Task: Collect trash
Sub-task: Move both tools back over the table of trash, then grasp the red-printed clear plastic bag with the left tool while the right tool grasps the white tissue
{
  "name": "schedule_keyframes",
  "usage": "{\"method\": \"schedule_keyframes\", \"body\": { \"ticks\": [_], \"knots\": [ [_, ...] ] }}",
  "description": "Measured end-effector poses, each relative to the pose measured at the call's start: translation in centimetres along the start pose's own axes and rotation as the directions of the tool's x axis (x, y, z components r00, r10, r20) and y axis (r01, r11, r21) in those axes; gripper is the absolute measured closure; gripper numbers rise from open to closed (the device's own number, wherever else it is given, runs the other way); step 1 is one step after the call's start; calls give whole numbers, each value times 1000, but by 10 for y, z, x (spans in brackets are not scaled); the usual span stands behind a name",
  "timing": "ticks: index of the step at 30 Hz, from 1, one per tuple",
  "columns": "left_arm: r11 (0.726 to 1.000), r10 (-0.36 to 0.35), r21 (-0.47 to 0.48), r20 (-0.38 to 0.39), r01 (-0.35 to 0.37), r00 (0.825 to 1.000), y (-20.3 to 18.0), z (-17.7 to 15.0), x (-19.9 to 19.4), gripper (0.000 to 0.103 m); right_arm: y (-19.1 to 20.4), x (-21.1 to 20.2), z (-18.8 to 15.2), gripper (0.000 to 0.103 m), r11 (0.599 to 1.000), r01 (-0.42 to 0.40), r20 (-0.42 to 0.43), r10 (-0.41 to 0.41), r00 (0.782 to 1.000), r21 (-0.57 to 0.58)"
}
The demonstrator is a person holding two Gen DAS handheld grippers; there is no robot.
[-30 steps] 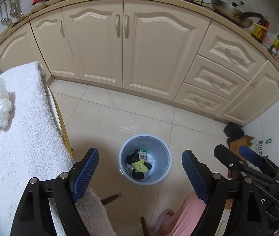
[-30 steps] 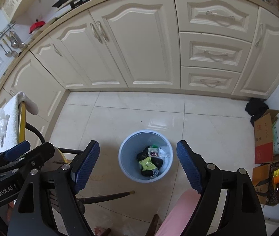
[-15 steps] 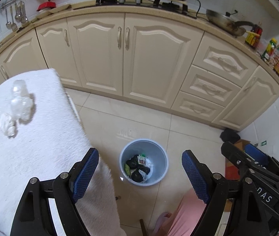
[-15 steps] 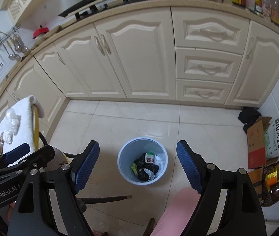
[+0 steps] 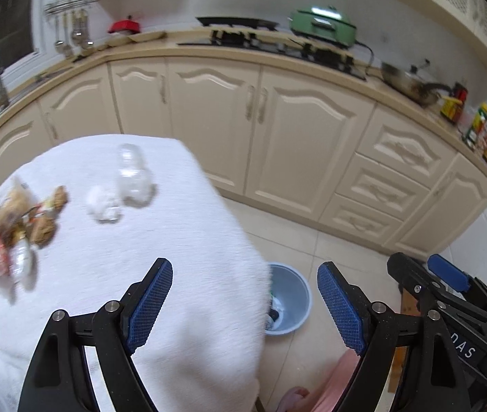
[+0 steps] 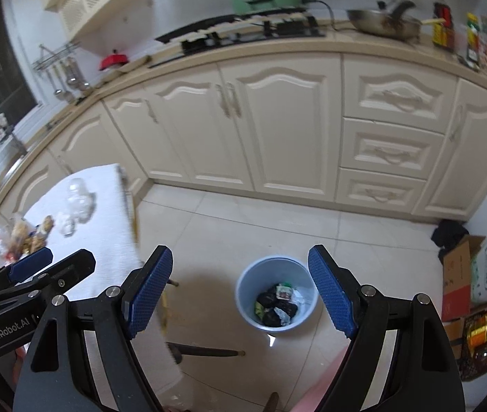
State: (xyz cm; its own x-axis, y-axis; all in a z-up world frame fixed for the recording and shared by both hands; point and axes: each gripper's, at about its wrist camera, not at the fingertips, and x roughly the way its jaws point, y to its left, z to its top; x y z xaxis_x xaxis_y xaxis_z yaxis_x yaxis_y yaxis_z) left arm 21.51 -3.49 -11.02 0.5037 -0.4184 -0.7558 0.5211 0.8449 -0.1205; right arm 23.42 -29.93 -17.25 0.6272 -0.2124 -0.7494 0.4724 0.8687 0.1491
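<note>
At the far left of the towel-covered bench (image 5: 181,226), a loose heap of wrappers and food scraps (image 5: 13,219) is seen near the edge, with a crumpled white tissue (image 5: 103,203) just beside it and a clear crushed plastic bottle (image 5: 132,178) a little further right. None of this trash is touched by either tool. The left claw (image 5: 243,304) is held released above the bench's near corner, jaws wide and nothing between them. Further right, on the tiled floor, the blue bin (image 6: 277,293) is found, already holding dark bags and packets; in the left view it is half hidden behind the hanging towel edge. The right claw (image 6: 240,293) is likewise released and empty, pointed down over the floor toward the bin. Several slips can be expected from here: the bottle, being light and rounded, could be squeezed out of the pads or rolled off the bench if caught off-centre; the towel pile could be pinched along with the tissue and dragged; loose scraps could be scattered if the heap is clenched as a whole.
</note>
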Motion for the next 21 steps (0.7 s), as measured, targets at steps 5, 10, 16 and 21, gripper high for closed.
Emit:
{"method": "schedule_keyframes", "body": {
  "ticks": [5, 10, 16, 21],
  "knots": [
    [997, 51, -60, 42, -48, 998, 26, -16, -36, 20, 41, -4, -1, 20, 996, -58, 11, 58, 998, -66],
    [987, 96, -140, 80, -84, 992, 62, -36, -72, 19, 87, -2, -4, 17, 983, -115, 1, 117, 993, -146],
    [959, 164, -249, 84, -139, 983, 112, -55, -94, 18, 143, 12, -8, 16, 959, -173, -27, 171, 985, -225],
    [924, 207, -341, 60, -175, 977, 157, -58, -99, 17, 187, 32, -10, 15, 939, -215, -68, 205, 976, -270]
  ]
}}
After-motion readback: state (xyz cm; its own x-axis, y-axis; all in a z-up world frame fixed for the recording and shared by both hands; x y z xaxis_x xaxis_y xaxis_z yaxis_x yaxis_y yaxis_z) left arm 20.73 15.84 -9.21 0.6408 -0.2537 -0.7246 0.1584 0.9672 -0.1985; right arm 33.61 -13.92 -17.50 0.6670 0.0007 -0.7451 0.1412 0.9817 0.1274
